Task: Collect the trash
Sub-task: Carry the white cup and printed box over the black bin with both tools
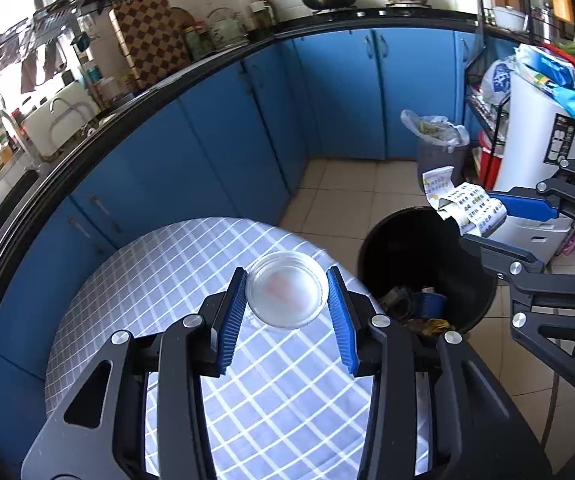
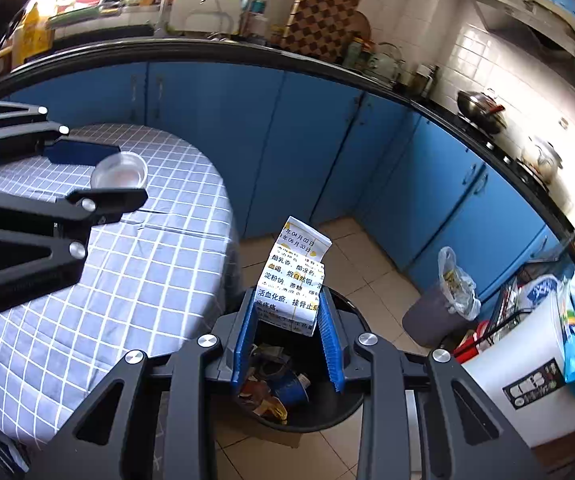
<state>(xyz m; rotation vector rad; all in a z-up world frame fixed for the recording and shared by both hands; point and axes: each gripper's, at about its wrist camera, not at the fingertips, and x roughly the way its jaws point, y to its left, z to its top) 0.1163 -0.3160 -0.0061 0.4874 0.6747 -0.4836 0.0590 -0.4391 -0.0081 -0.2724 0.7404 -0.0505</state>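
Inspecting from the largest item down. Blue cabinets point(image 1: 227, 128) under a dark counter point(image 1: 159, 84), wrapping the corner behind. Round table point(image 1: 135, 280) with checked cloth, left of the floor gap. Black bin point(image 2: 339, 404) on the tiles just beside the table edge, mouth open, wrappers and a blue cup already inside. Grey bin point(image 2: 431, 312) with a liner, farther back toward the corner, near a white appliance point(image 2: 527, 368); neither in the path.

Key relation: right gripper point(image 2: 287, 308) clamped on a folded printed box point(image 2: 295, 276), long axis pointing away from the jaws, poised directly above the black bin's mouth. Nearer arm, judged ready to let go; drop path looks clear, though the box's far end reaches toward the far rim and could catch there.

Left gripper point(image 1: 285, 296) closed on a clear plastic lid point(image 1: 285, 294), flat face toward the camera, gripped across its width. Positioned above the table's edge, with the black bin off to its right. Sideways travel toward the bin judged necessary before release. Only obstacle noted: the right gripper, occupying the space above the bin.
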